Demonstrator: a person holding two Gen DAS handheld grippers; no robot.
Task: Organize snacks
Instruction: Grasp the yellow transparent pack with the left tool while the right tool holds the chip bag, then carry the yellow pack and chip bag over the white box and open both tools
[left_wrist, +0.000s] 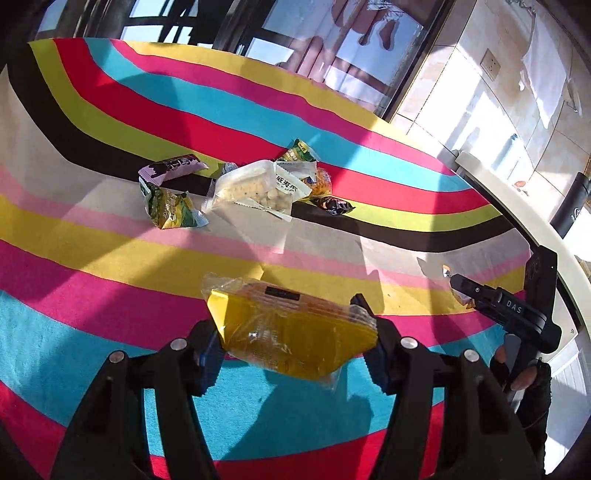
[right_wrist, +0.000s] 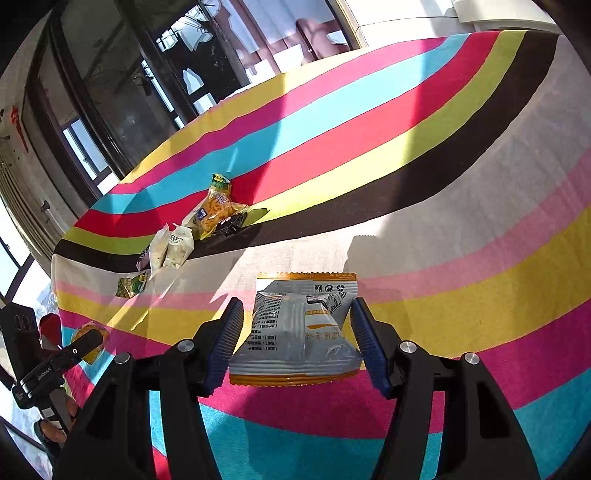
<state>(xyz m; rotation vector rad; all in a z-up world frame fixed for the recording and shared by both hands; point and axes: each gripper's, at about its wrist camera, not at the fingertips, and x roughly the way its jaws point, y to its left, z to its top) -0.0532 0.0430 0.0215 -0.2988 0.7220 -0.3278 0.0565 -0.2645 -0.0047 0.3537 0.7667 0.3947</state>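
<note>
In the left wrist view my left gripper (left_wrist: 290, 343) is shut on a yellow snack packet (left_wrist: 280, 317) in clear wrap, held just above the striped cloth (left_wrist: 92, 258). In the right wrist view my right gripper (right_wrist: 297, 332) is shut on a grey and orange packet (right_wrist: 295, 354), printed back up, also off the cloth. Farther back lies a loose pile: a purple packet (left_wrist: 173, 168), a green packet (left_wrist: 170, 208), a clear bag of pale pieces (left_wrist: 251, 188), an orange snack bag (right_wrist: 216, 210) and a small dark packet (left_wrist: 334, 205). The right gripper (left_wrist: 456, 282) also shows at the left view's right edge.
The striped cloth covers the whole table. A white ledge (left_wrist: 480, 177) curves along its right side, with a dark bottle (left_wrist: 576, 199) beyond. Dark window frames (right_wrist: 110, 92) stand behind the far edge. A gloved hand (left_wrist: 524, 373) holds the right gripper's handle.
</note>
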